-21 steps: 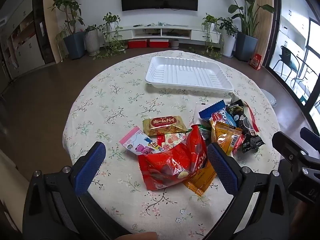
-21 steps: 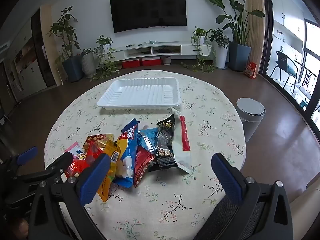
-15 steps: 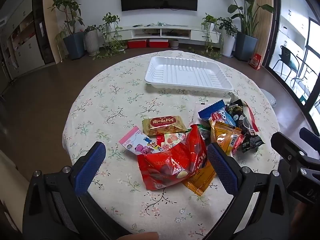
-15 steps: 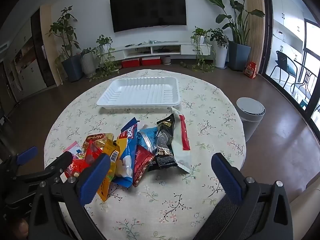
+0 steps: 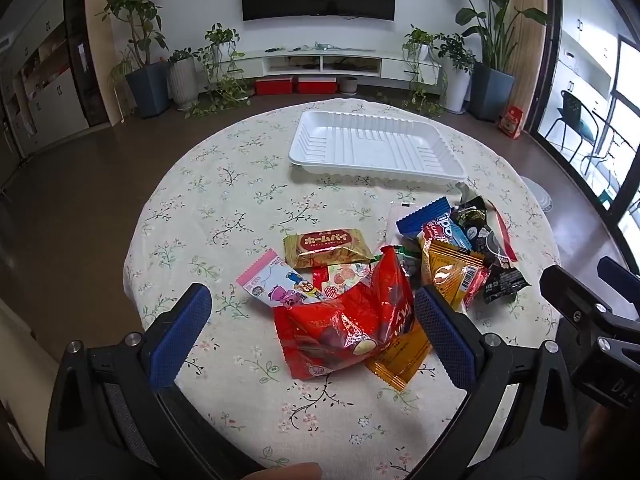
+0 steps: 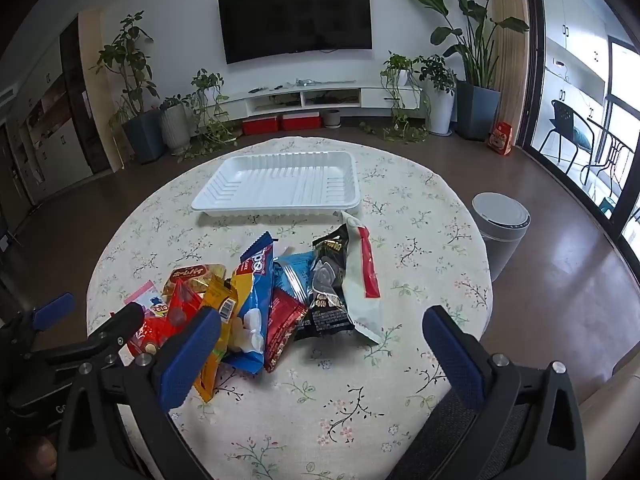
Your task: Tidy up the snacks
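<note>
Your round counter carries a white tray at the far side and the snacks heaped nearer you. Both your grippers — left, right — hover above, jaws wide apart, empty.

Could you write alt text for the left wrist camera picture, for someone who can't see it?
A pile of snack packets lies on a round floral table, with an empty white tray beyond. The open left gripper hovers over a red bag.
</note>
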Tool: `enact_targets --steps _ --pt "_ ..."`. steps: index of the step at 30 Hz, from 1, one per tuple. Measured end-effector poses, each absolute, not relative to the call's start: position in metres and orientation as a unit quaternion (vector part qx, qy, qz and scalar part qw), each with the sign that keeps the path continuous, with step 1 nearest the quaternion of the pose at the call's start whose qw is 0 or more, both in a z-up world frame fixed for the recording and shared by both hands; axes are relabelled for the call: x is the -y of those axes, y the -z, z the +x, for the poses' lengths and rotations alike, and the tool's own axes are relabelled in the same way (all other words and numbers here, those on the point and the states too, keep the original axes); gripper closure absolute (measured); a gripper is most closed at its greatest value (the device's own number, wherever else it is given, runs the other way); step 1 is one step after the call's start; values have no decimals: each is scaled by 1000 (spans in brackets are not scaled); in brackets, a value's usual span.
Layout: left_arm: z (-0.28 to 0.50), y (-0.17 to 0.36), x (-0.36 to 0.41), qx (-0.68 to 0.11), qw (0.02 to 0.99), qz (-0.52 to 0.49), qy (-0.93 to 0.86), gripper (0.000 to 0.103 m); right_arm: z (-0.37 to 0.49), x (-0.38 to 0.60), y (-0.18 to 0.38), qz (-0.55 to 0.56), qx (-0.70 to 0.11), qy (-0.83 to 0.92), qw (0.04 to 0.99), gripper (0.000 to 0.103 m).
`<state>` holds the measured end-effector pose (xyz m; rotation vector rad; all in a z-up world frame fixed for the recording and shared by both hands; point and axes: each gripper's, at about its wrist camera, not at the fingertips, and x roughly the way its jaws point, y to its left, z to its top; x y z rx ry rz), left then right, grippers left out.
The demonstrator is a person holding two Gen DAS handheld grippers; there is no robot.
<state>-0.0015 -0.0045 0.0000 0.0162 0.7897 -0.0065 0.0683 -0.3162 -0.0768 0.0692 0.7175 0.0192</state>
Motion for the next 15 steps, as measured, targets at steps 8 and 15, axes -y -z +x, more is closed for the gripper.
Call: enact_targets --steps 8,15 --pt "-1 3 5 -385 923 7 2 0 69 319 79 33 -351 -9 936 0" --pt "-1 4 6 -386 922 8 4 0 69 319 80 33 -352 -9 935 0"
